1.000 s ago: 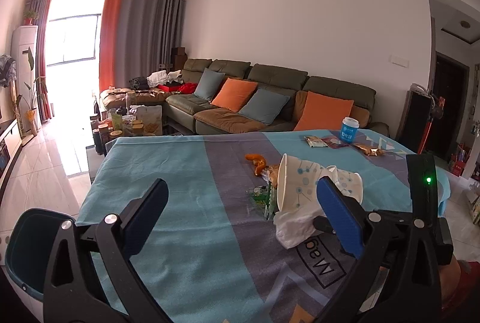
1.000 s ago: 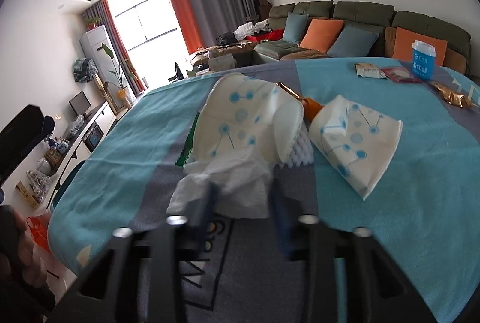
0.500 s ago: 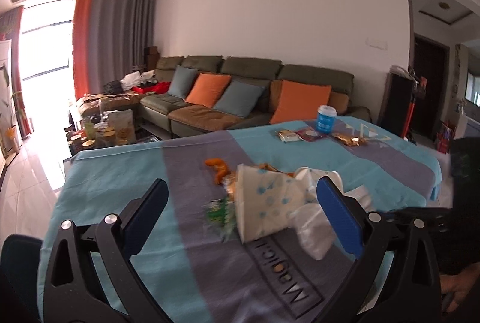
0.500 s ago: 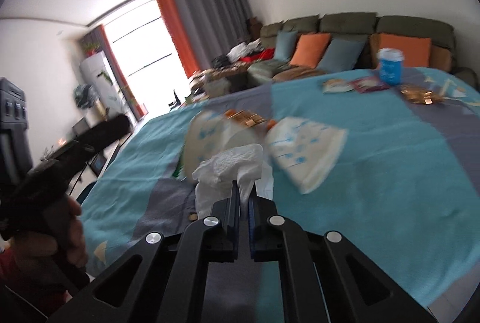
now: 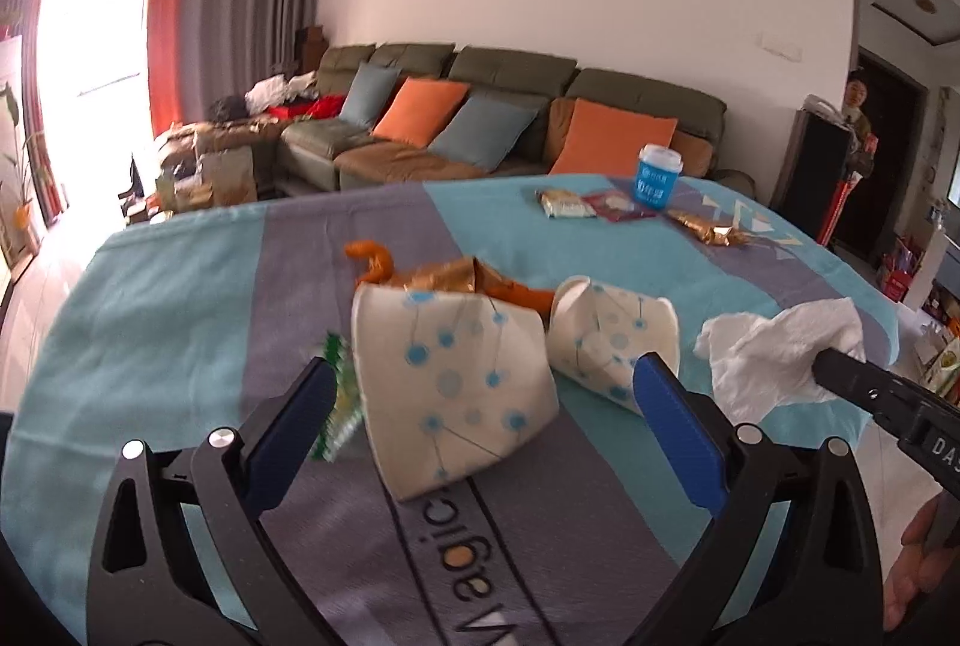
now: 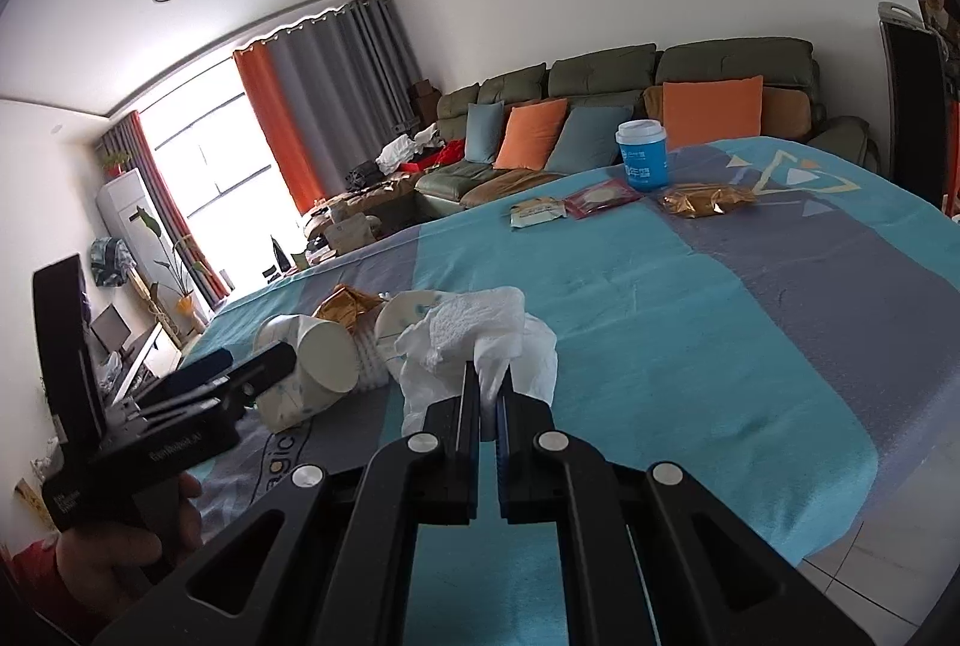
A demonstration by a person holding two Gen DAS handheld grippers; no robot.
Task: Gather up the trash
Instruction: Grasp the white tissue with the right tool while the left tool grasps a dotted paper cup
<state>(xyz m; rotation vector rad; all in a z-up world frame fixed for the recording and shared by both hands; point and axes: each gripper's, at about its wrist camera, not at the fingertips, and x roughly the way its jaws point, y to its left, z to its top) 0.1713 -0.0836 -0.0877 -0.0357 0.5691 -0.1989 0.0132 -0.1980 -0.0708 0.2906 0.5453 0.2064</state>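
Now, left wrist view:
Left gripper: jaws spread wide, nothing between the pads; the big paper cup sits just ahead of them.
Big paper cup: on its side on the tablecloth, mouth away from the camera, partly flattened. Likely light and thin-walled, so it should crush easily; the rolled rim looks like the stiffest place to pinch.
Second paper cup: just right of the big cup, also lying down and dented.
Gold wrapper: right behind the big cup, crinkled, touching it.
Green wrapper: tucked against the big cup's left side; thin film, probably slippery.
Tissue: well right of the big cup, held off the cloth by the right gripper.

Right wrist view:
Right gripper: jaws nearly together, clamped on a fold of the tissue.
Tissue handling: soft, weightless, crumpled; a pinch on any bunched fold holds it, though a loose corner could tear.
Cups: left of the tissue, the left gripper beside them.
Blue cup: far behind the tissue, upright, with flat packets next to it.
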